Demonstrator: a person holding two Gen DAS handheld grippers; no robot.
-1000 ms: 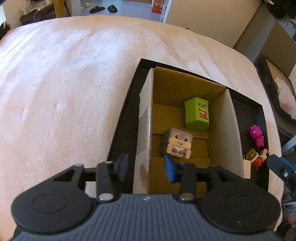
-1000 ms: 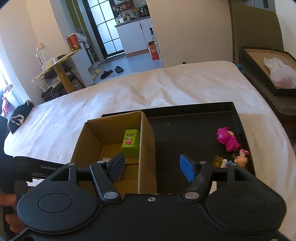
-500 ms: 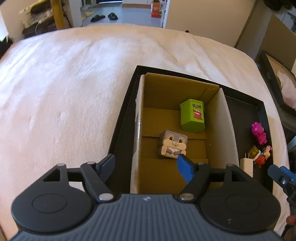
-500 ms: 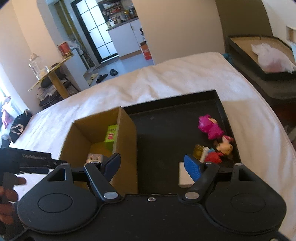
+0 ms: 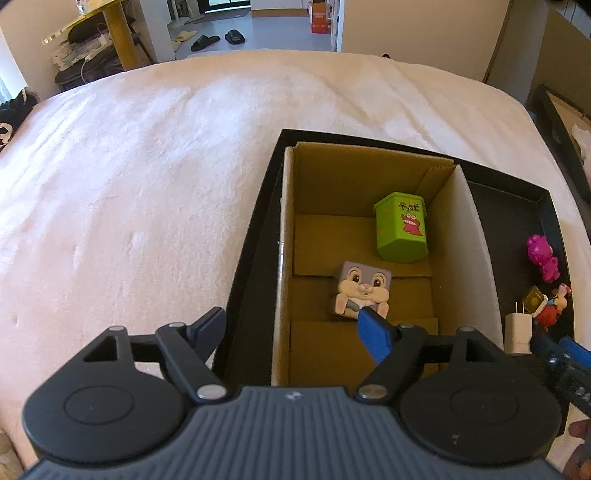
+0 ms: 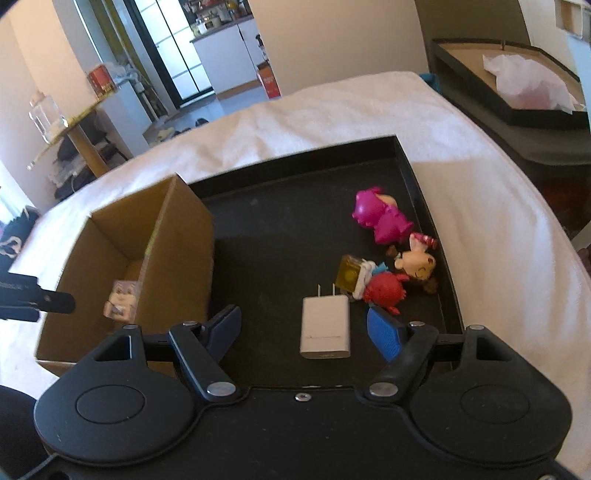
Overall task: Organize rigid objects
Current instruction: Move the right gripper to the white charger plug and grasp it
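Observation:
A cardboard box (image 5: 469,236) stands in the left part of a black tray (image 6: 288,236). Inside it lie a grey rabbit cube (image 5: 362,291) and a green container (image 5: 400,227). My left gripper (image 5: 291,332) is open and empty above the box's near left wall. My right gripper (image 6: 306,326) is open and empty, its fingers either side of a white charger plug (image 6: 325,326) on the tray floor. Beyond the plug lie a yellow cube (image 6: 351,275), a red toy (image 6: 384,290), a doll figure (image 6: 415,264) and a magenta figure (image 6: 380,218).
The tray sits on a white bedspread (image 5: 147,177). Another black tray with a white bag (image 6: 528,85) stands to the right of the bed. A yellow table (image 5: 118,33) and slippers (image 5: 218,37) are on the floor beyond.
My left gripper opened wider and drew back from the box. My right gripper swung right, from over the box wall to around the white charger plug.

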